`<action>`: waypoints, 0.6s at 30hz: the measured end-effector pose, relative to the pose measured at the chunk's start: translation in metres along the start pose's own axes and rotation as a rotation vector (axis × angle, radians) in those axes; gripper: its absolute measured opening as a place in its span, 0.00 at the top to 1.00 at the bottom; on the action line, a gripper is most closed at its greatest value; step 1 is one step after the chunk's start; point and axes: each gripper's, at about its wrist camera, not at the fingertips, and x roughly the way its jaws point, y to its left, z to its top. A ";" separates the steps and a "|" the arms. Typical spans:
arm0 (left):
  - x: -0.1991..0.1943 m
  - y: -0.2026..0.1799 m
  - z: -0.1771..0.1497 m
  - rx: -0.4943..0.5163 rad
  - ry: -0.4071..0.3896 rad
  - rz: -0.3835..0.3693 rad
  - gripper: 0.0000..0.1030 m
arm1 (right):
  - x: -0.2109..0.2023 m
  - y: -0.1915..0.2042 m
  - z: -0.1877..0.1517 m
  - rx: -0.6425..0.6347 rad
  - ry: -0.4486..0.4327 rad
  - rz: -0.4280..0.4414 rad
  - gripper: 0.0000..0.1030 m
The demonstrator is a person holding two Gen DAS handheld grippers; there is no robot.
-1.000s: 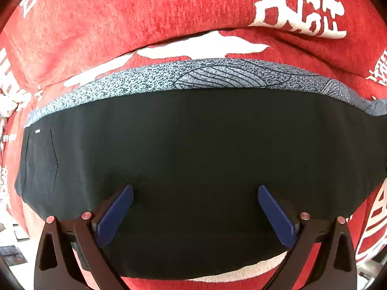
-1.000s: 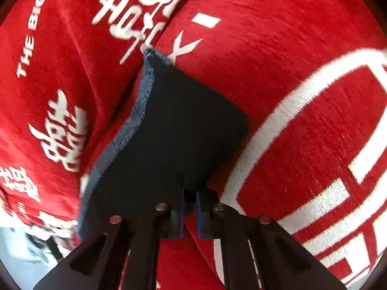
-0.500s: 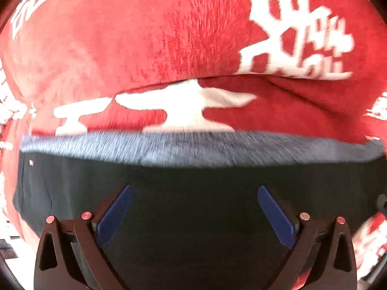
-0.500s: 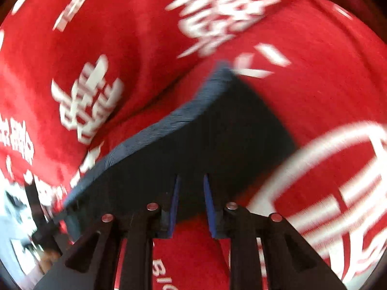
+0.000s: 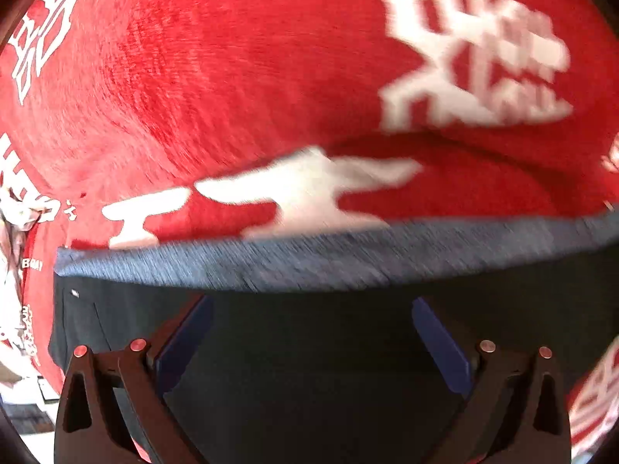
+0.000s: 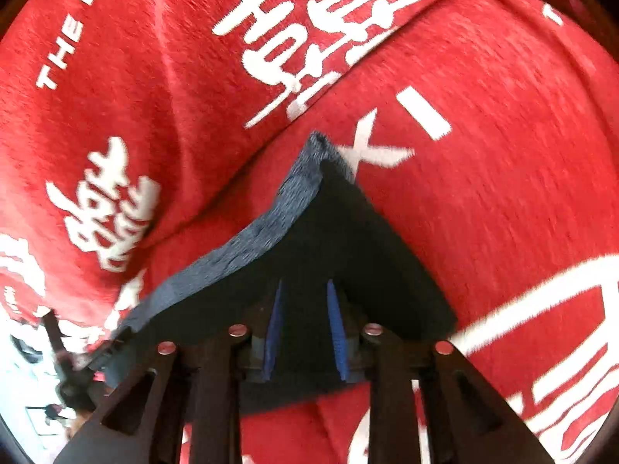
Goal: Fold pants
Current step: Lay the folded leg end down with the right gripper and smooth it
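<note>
the pants [image 5: 309,348] lay folded on the red blanket [image 5: 232,77], beneath the left gripper [image 5: 309,344]'s wide jaws; the right gripper [image 6: 303,328]'s jaws, narrowly parted, had just been opening above them.

Pants [image 5: 309,367] lower part cut off by bottom edge in left wrist view, grey waistband [image 5: 329,263] motion-blurred; white lettering [image 5: 476,62] on red cloth [image 5: 193,77] smeared, illegible.
</note>
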 end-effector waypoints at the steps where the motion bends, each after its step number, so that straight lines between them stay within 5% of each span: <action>1: -0.005 -0.006 -0.008 0.004 0.006 -0.017 0.00 | -0.004 0.001 -0.008 0.004 0.013 0.013 0.58; 3: -0.015 -0.020 -0.024 0.003 0.027 -0.062 0.00 | -0.007 0.004 -0.026 0.015 0.040 0.032 0.48; 10: -0.019 -0.071 -0.049 0.075 0.028 -0.112 0.00 | 0.011 -0.003 -0.069 0.058 0.151 0.066 0.48; 18: -0.035 -0.112 -0.057 0.111 0.036 -0.115 0.00 | -0.004 -0.039 -0.049 0.184 0.027 0.050 0.48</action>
